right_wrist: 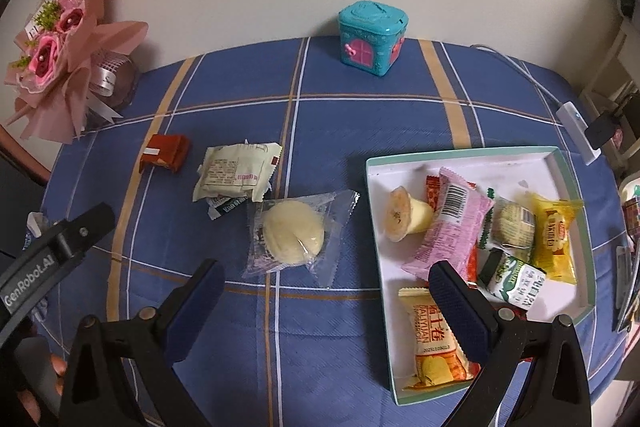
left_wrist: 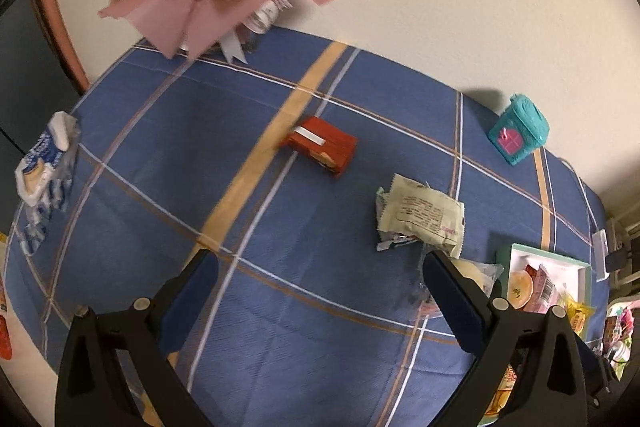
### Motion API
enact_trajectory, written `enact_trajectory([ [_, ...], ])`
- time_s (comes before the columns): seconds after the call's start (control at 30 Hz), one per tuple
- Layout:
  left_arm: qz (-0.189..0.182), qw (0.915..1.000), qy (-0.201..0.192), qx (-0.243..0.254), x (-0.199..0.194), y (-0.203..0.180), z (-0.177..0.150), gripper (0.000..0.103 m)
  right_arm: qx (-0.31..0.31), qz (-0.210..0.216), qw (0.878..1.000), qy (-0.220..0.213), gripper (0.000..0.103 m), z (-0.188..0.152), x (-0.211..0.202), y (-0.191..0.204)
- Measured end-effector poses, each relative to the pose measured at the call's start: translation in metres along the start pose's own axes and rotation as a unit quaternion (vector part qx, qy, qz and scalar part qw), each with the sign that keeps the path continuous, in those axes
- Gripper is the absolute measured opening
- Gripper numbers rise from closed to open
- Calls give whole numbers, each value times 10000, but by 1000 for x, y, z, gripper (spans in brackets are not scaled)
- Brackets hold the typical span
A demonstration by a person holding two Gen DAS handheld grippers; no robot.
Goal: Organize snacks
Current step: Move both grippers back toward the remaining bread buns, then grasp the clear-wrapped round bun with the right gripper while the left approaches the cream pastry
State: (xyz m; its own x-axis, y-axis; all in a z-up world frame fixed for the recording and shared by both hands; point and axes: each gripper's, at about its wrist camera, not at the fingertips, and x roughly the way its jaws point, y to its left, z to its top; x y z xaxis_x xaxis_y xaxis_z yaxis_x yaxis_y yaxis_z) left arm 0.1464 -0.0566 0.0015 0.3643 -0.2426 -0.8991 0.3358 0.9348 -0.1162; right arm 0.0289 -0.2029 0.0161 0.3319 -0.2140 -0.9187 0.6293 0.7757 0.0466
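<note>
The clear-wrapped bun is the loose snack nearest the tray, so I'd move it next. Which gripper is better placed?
Probably the right gripper: it is open with the clear-wrapped bun just ahead between its fingers, tray alongside.

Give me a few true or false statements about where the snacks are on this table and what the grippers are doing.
1. The red box lies inside the tray. False: it lies on the cloth, left of the tray.
2. The bun in clear wrap lies outside the tray. True.
3. The right gripper holds a snack. False: it is open, holding nothing.
4. The teal box stands near the wall. True.
5. The left gripper is open. True.
</note>
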Motion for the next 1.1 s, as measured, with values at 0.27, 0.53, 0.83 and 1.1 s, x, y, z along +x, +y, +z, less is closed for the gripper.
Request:
enact_trajectory([
  [0.27,-60,9995,265,158,33,-13,2,102,-10,-28,9998,204,103,4,27,3],
  [0.53,31,9996,291,59,55,-13,6,102,-93,-107,9996,242,103,11,51,7],
  [0.83,9,9995,291,107,71,-24,3,102,-312,-171,9988,346,103,12,78,21],
  [1.1,35,9992,392,55,84,-24,-4,102,-445,-208,9978,438,103,9,97,31],
])
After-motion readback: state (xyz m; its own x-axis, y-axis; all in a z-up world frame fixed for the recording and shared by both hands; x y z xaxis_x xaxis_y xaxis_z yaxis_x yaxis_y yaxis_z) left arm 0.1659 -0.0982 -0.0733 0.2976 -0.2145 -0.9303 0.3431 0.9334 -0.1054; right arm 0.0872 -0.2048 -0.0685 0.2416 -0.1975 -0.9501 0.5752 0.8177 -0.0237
